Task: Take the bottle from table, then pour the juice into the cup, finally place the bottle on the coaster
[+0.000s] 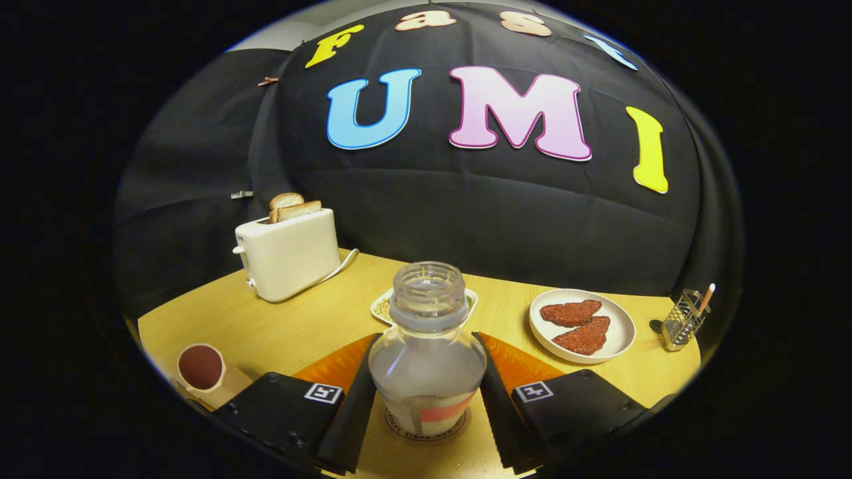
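A clear, uncapped bottle (426,359) with a little pale liquid at its bottom stands upright on a round coaster (426,438) on the wooden table (299,319). My gripper (426,336) is shut on the bottle, one finger pressing each side of its body. A cup (202,370) holding dark red juice stands to the left, beside the left finger and apart from the bottle.
A white toaster (287,256) with two bread slices stands at the back left. Behind the bottle lies a small white dish (381,307). A white plate (622,332) with two reddish patties sits to the right, with a wire utensil holder (682,322) beyond it.
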Demonstrator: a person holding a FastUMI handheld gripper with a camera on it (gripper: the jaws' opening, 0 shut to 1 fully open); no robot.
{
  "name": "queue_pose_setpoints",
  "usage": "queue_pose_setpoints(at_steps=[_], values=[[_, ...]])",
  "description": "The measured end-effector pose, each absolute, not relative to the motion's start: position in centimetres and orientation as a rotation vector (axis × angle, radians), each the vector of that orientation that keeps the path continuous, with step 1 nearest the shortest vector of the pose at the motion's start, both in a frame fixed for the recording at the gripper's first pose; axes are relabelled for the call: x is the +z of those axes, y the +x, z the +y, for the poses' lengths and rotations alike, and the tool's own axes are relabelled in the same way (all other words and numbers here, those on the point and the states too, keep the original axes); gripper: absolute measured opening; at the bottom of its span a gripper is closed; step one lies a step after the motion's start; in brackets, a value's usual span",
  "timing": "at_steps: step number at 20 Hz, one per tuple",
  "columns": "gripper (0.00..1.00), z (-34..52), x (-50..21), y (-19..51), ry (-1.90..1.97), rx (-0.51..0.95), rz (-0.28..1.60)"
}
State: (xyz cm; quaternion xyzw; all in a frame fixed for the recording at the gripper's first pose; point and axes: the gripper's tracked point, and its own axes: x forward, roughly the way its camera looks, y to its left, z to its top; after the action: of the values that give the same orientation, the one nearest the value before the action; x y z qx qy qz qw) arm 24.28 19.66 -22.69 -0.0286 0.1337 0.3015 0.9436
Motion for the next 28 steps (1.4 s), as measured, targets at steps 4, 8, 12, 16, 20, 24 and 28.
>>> queue_pose_setpoints(at_steps=[4,8,12,16,20,24,28], values=[[0.98,18.4,-22.2,23.8,-0.039,0.604,0.295],[0.98,16.8,-21.1,22.3,-0.039,0.584,0.320],[0.98,16.4,-18.1,19.5,-0.066,0.624,0.283],[0.98,14.3,-14.4,17.1,-0.056,0.601,0.239],[0.98,8.9,-8.1,15.7,-0.080,0.501,0.127],[0.97,2.3,-1.8,13.0,-0.097,0.368,0.047],[0.97,-3.8,2.0,9.0,-0.046,0.219,0.028]])
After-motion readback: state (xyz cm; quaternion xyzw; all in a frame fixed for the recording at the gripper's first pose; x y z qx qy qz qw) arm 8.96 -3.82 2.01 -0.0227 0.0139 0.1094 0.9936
